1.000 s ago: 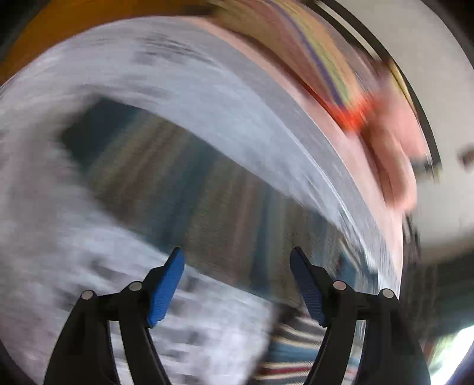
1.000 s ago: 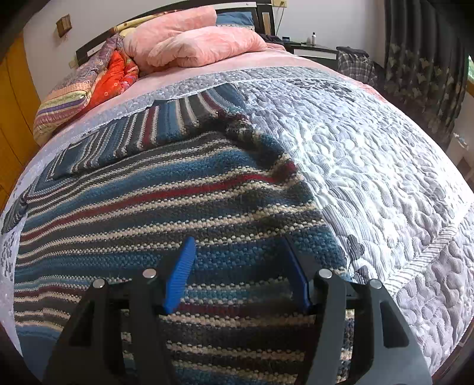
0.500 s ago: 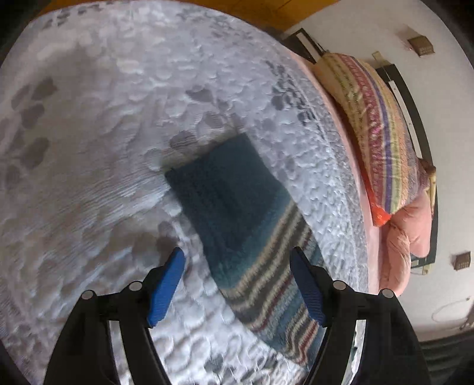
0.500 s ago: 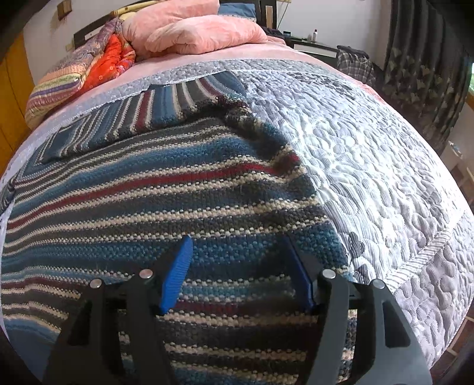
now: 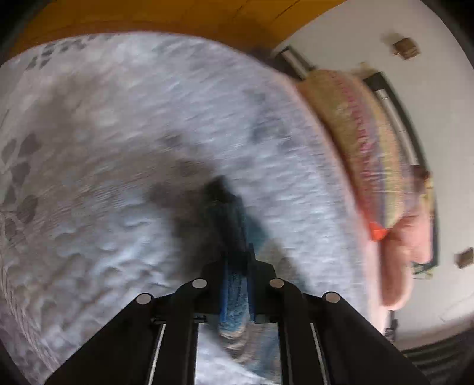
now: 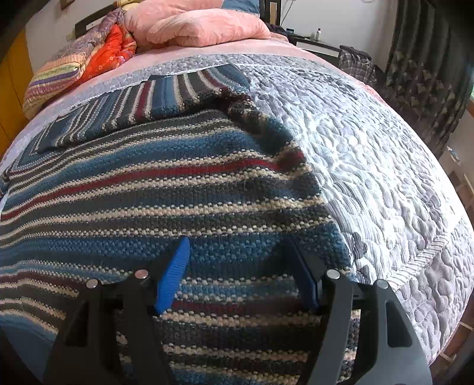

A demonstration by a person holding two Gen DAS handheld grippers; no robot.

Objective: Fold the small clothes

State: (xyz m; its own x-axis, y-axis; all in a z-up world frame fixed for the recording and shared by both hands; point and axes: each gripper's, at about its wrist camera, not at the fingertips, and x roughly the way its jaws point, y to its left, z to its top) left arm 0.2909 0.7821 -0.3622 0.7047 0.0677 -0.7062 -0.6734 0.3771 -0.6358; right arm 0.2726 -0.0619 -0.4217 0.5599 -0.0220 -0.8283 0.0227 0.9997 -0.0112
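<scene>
**A:** so what's the sweater look like at this point?

**B:** chunky knit striped sweater (image 6: pixel 166 189), bands of blue, dark grey, cream and a couple of thin red lines. It's lying spread out on the grey quilted bedspread (image 6: pixel 385 165) of the bed, one sleeve (image 6: pixel 142 109) folded across near the top edge, stripes on it running the other way. Pink duvet (image 6: pixel 201 26) and a rainbow-striped quilt (image 6: pixel 56 74) piled up by the headboard.

**A:** and the grippers?

**B:** the left hand-held gripper (image 5: pixel 237 284) is clamped tight on a blue bit of the sweater, fabric squeezed between the pads and hanging out below. That view is pretty motion-blurred, so I can't say exactly which part of the garment it's got. The right hand-held gripper (image 6: pixel 243 272) is spread wide, sitting low over the sweater's body close to its right edge, nothing between the fingers.

**A:** anything different from half a second ago?

**B:** yep. The left one was wide open back then, hovering over the dark blue cuff end lying flat on the bedspread. Now it's closed on the knit. The right one has barely moved, same open pose over the same stripes.
</scene>
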